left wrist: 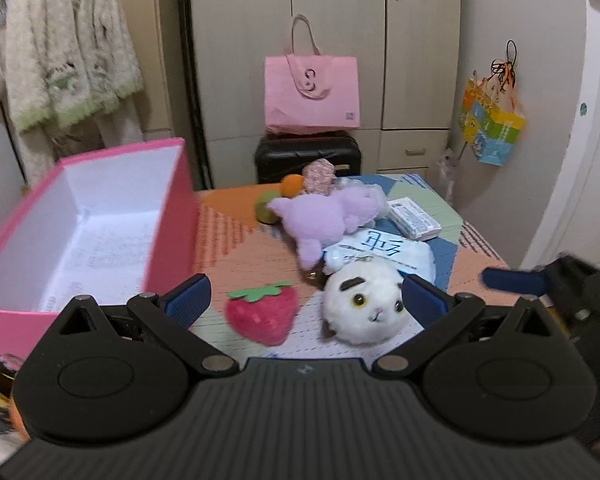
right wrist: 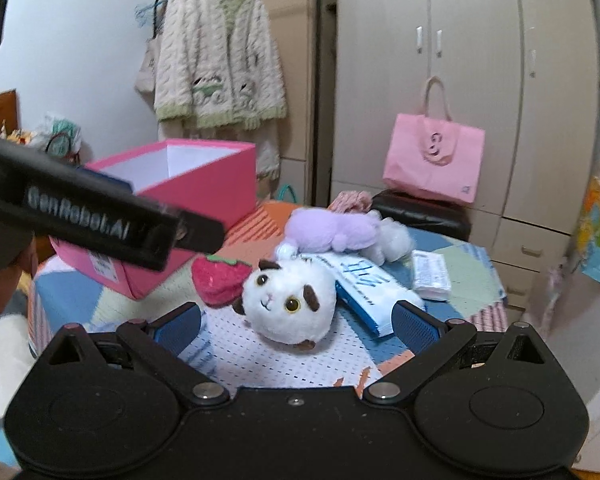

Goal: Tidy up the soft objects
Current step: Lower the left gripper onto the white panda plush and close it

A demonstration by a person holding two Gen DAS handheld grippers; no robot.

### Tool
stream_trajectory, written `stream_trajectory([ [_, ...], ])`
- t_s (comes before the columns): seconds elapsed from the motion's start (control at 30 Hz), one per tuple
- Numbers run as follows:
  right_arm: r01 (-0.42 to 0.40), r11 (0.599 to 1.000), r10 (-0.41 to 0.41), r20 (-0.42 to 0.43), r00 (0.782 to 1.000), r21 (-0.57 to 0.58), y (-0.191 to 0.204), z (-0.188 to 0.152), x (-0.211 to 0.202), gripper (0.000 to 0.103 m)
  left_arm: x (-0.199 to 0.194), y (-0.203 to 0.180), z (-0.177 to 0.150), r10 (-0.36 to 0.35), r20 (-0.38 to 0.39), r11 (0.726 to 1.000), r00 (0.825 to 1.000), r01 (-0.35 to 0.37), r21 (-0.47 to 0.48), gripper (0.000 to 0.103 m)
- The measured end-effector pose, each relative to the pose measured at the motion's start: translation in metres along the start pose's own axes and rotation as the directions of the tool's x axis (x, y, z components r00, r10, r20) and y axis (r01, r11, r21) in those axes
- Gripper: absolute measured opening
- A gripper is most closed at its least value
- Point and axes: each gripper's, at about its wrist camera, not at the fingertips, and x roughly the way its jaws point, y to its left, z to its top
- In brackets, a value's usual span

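Note:
A white cat-head plush [left wrist: 370, 306] [right wrist: 292, 300] lies on the patterned table, with a red strawberry plush [left wrist: 262, 314] [right wrist: 220, 280] to its left. Behind them sprawls a purple plush [left wrist: 324, 220] [right wrist: 332, 232] beside a white fluffy toy [right wrist: 396, 240]. An open pink box [left wrist: 172, 216] [right wrist: 204, 196] with a white inside stands at the left. My left gripper [left wrist: 306, 300] hovers open just short of the strawberry and cat head. Open as well, my right gripper [right wrist: 296, 326] frames the cat head from nearby, holding nothing.
A blue-and-white packet [left wrist: 384, 252] [right wrist: 364, 284] and a tissue pack [left wrist: 414, 218] [right wrist: 430, 274] lie on the table [left wrist: 252, 256]. An orange and a green ball [left wrist: 268, 206] sit at the back. Beyond the far edge are a black suitcase [left wrist: 308, 156], pink bag [right wrist: 434, 158], wardrobe.

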Motion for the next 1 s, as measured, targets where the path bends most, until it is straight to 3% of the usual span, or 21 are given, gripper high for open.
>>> stream_trajectory([
  [0.17,-0.042,0.999,0.043,-0.036,0.998,0.016,-0.007,-0.006,0.029,0.102,0.029,-0.006,0.002,-0.087,-0.069,0.996,0.994,0.088,0.016,0.100],
  [0.23,-0.076,0.997,0.077,-0.045,0.996,0.025,-0.010,-0.009,0.039,0.097,0.039,-0.009,0.002,-0.120,-0.094,0.992,0.988,0.123,0.032,0.099],
  [0.37,-0.115,0.992,0.118,-0.058,0.991,0.043,-0.016,-0.015,0.056,0.086,0.060,-0.013,0.001,-0.182,-0.143,0.981,0.973,0.190,0.040,0.076],
  [0.57,-0.147,0.988,0.149,-0.065,0.987,0.034,-0.017,-0.023,0.072,0.075,0.082,-0.008,-0.003,-0.278,-0.201,0.961,0.939,0.274,-0.049,0.068],
  [0.7,-0.133,0.990,0.135,-0.051,0.990,0.044,-0.021,-0.024,0.073,0.064,0.081,-0.012,-0.005,-0.267,-0.196,0.964,0.944,0.266,-0.031,0.066],
  [1.0,-0.144,0.988,0.148,-0.057,0.987,0.056,-0.012,-0.019,0.056,0.063,0.051,-0.016,-0.008,-0.248,-0.200,0.968,0.948,0.252,-0.003,0.066],
])
